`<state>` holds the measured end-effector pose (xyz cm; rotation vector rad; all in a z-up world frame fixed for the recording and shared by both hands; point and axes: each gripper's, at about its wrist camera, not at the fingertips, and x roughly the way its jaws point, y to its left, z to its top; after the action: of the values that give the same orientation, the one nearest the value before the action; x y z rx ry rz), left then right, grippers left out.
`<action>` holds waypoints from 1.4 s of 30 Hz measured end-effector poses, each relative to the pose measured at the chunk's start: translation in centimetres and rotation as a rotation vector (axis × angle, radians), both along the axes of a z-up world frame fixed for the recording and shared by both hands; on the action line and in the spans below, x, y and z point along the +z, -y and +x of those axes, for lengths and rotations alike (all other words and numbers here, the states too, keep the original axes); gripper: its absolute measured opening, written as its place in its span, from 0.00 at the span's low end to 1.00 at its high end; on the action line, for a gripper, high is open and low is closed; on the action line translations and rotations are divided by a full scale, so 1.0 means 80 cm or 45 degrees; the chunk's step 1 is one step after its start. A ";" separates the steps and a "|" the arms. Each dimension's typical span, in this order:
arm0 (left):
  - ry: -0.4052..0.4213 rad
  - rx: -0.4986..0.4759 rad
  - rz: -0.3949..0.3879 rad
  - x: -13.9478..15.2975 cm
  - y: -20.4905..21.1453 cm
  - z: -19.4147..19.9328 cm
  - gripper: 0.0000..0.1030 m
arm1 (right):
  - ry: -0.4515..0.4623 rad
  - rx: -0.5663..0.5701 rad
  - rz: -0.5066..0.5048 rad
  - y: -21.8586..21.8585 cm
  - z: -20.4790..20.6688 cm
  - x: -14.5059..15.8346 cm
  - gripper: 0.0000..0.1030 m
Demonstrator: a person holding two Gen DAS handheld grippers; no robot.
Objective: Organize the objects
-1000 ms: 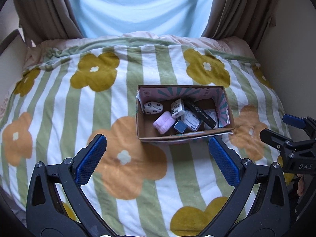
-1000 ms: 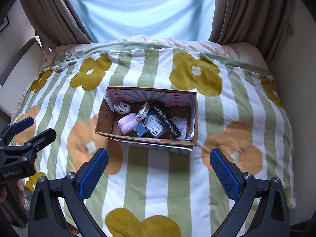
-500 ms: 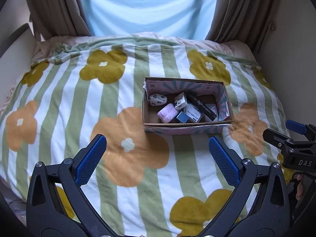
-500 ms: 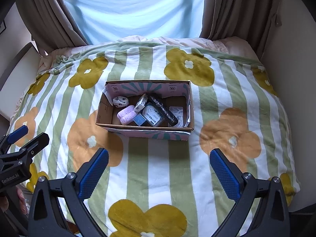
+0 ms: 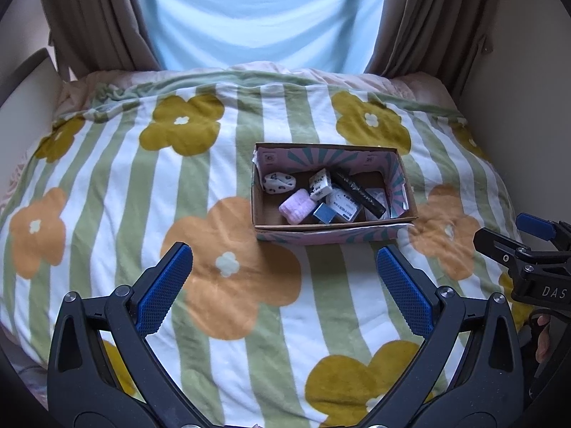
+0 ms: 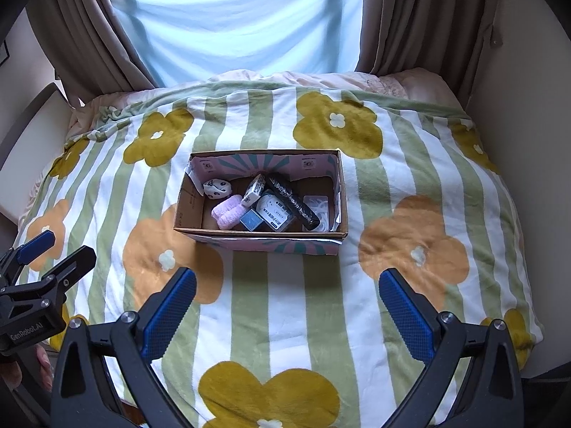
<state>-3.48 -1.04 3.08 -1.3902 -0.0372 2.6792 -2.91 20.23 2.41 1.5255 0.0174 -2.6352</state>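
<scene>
An open cardboard box [image 5: 262,198] [image 6: 187,201] with a pink and teal lining rests on a flowered blanket. Inside lie a spotted white pouch [image 5: 279,182] [image 6: 216,188], a pink fluffy roll [image 5: 299,205] [image 6: 228,215], a small blue cube [image 5: 324,213] [image 6: 251,220], a white labelled pack [image 5: 343,207] [image 6: 274,212], a small white carton [image 5: 320,184] [image 6: 254,189] and a long black packet [image 5: 358,190] [image 6: 292,201]. My left gripper [image 5: 283,285] hangs open well short of the box. My right gripper [image 6: 287,301] is open too, equally far back, and empty.
The striped green and white blanket [image 5: 107,196] [image 6: 410,185] with yellow and orange flowers covers the bed. Brown curtains [image 5: 92,18] [image 6: 410,18] frame a bright window behind. A wall [image 5: 528,89] runs along the right; a pale bed frame [image 6: 25,132] stands left.
Both grippers have drawn back and up from the box, which now looks smaller and farther away. The jaws stayed open and the box's contents did not move.
</scene>
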 end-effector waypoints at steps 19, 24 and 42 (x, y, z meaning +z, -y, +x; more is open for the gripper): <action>0.018 -0.015 0.003 -0.004 0.000 0.007 1.00 | -0.012 -0.001 0.003 0.001 0.000 0.009 0.99; 0.013 -0.014 -0.009 -0.003 -0.002 0.007 1.00 | -0.014 -0.002 0.004 0.002 0.001 0.009 0.99; -0.036 0.059 -0.061 0.002 -0.005 0.007 1.00 | -0.022 -0.003 0.011 0.000 -0.005 0.016 0.99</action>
<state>-2.96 -0.61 3.21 -1.3816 -0.0027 2.7548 -3.30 20.24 3.70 1.5063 0.0285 -2.6532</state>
